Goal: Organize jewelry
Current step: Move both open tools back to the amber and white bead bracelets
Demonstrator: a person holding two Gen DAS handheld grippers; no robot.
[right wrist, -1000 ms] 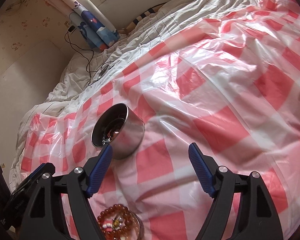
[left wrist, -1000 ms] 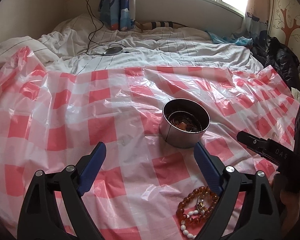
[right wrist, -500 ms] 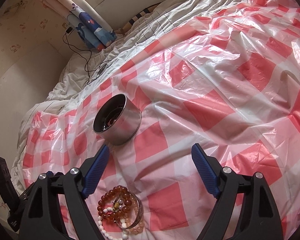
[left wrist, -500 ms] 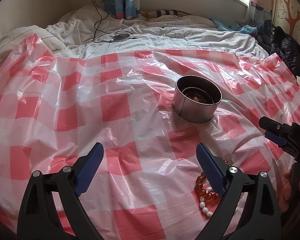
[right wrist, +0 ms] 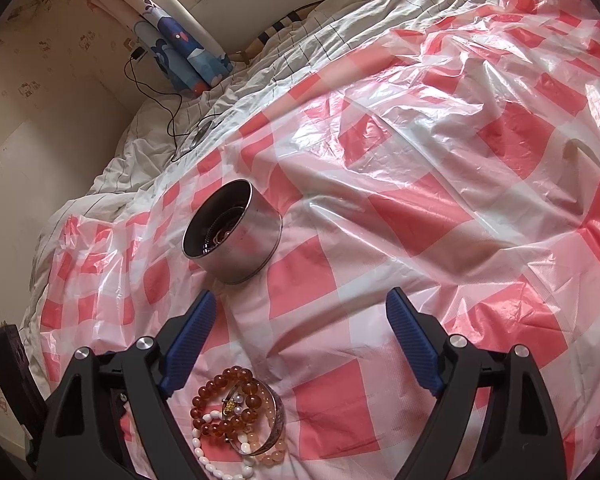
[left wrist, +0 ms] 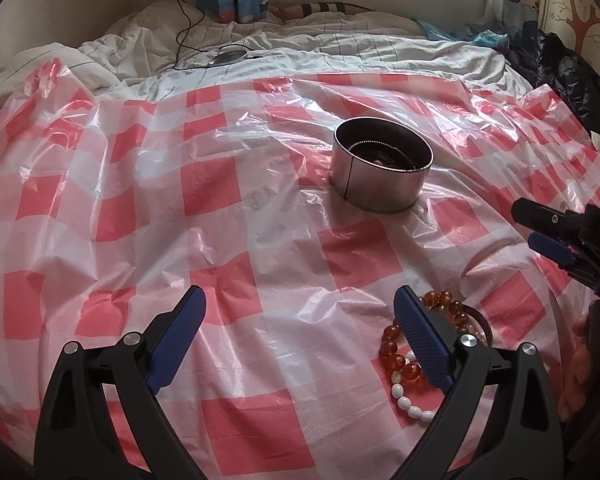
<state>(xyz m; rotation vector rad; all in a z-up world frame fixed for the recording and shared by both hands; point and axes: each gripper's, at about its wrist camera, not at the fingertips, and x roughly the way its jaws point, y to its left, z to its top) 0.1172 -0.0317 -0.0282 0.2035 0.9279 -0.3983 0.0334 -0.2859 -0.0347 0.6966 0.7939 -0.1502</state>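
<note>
While both grippers hang over the checked sheet (left wrist: 228, 240), the pickup step appears in hand; left gripper (left wrist: 300, 320) wide open, empty; right gripper (right wrist: 300, 320) just opening, empty; one metal tin (right wrist: 232, 236), far, already holding pieces; one near pile of bracelets (right wrist: 236, 412): amber beads, white beads, bangle; next, probably closing on one.

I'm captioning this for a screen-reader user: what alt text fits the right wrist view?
A pile of beaded bracelets, amber, white and peach, lies on a red-and-white checked plastic sheet spread over a bed, near the open, empty right gripper. Beyond its jaws stands a round metal tin with jewelry inside.
</note>
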